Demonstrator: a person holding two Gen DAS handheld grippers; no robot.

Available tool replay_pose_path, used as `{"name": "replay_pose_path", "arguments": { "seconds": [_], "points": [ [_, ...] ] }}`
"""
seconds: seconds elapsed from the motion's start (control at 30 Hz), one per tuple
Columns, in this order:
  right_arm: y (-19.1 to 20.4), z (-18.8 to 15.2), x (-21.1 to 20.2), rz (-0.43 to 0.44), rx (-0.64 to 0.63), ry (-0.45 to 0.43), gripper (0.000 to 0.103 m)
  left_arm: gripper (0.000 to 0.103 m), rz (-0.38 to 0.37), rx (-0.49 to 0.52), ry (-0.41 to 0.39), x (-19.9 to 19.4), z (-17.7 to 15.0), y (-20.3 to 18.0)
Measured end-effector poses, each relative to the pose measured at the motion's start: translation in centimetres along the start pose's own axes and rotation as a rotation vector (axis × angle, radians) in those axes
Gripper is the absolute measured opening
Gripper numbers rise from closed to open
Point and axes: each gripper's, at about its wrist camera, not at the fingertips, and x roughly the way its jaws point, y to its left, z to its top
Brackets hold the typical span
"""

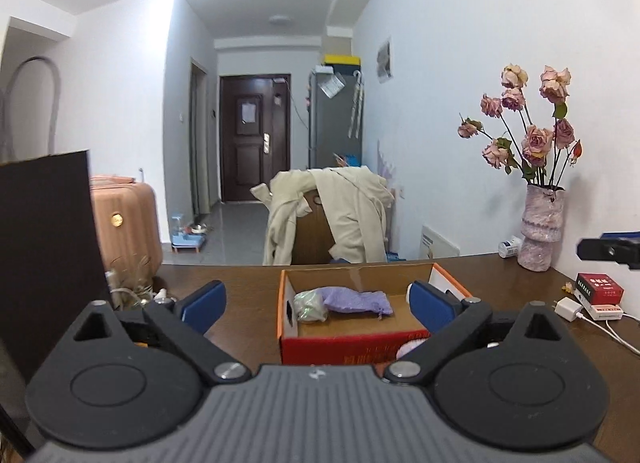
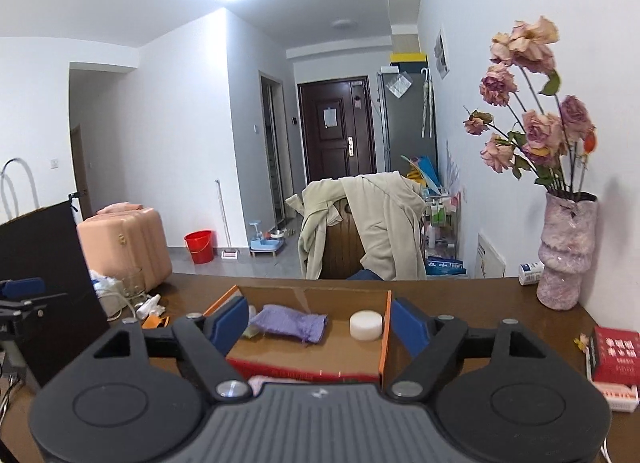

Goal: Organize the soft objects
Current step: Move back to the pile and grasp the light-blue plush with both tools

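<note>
Left gripper [image 1: 316,303] and right gripper [image 2: 318,323] are both seen spread wide, nothing gripped. Purple pouch [image 2: 290,322] is lying in the box [image 1: 352,339] on the table [image 1: 248,319], beside a greenish bundle [image 1: 310,305]; a white puck [image 2: 366,325] is sat to its right.

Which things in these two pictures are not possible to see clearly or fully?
- Pink soft thing, right wrist view: mostly hidden behind the gripper body and the box front wall.
- Greenish bundle, left wrist view: too blurred to identify.
- Red packet, right wrist view: cut off by the edge; print too small.
- Bottle, left wrist view: label too small.
</note>
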Motion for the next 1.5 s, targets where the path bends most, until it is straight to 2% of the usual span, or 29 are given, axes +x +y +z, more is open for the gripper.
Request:
{"name": "replay_pose_path", "arguments": {
  "seconds": [0.17,0.37,0.5,0.7,0.9,1.23,1.3,1.33,1.37,1.5],
  "points": [
    [1.9,-4.3,-3.8,-0.004,-0.072,-0.039,0.082,0.103,0.032,-0.033,-0.047,-4.0,-4.1,0.2],
    [4.6,-9.4,-8.2,0.001,-0.107,-0.069,0.088,0.103,0.025,-0.021,-0.047,-8.2,-8.7,0.1],
    [6.1,-13.2,-10.2,-0.013,-0.108,-0.032,0.091,0.103,-0.007,0.036,-0.059,-9.7,-10.2,-0.3],
    [6.2,-15.9,-11.2,-0.006,-0.049,0.044,0.092,0.103,-0.031,0.023,-0.043,-9.5,-10.6,-0.4],
    [6.2,-16.1,-10.1,-0.015,-0.048,0.049,0.092,0.103,-0.071,0.026,0.014,-8.0,-11.7,-1.4],
    [4.0,-17.6,-7.7,-0.039,0.01,0.118,0.09,0.103,-0.169,0.022,0.15,-2.5,-13.4,-3.7],
    [3.6,-17.7,-7.0,-0.029,0.022,0.129,0.086,0.102,-0.182,0.006,0.188,-0.9,-13.6,-3.8],
    [3.6,-17.8,-6.6,-0.017,0.029,0.138,0.082,0.101,-0.19,-0.002,0.207,-0.2,-13.8,-3.7],
    [3.6,-17.9,-6.0,0.003,0.036,0.152,0.08,0.095,-0.2,-0.015,0.23,0.6,-13.9,-3.7],
    [4.7,-18.6,-3.0,0.087,0.033,0.217,0.074,0.08,-0.243,-0.063,0.303,3.2,-14.8,-3.3]
  ]
}}
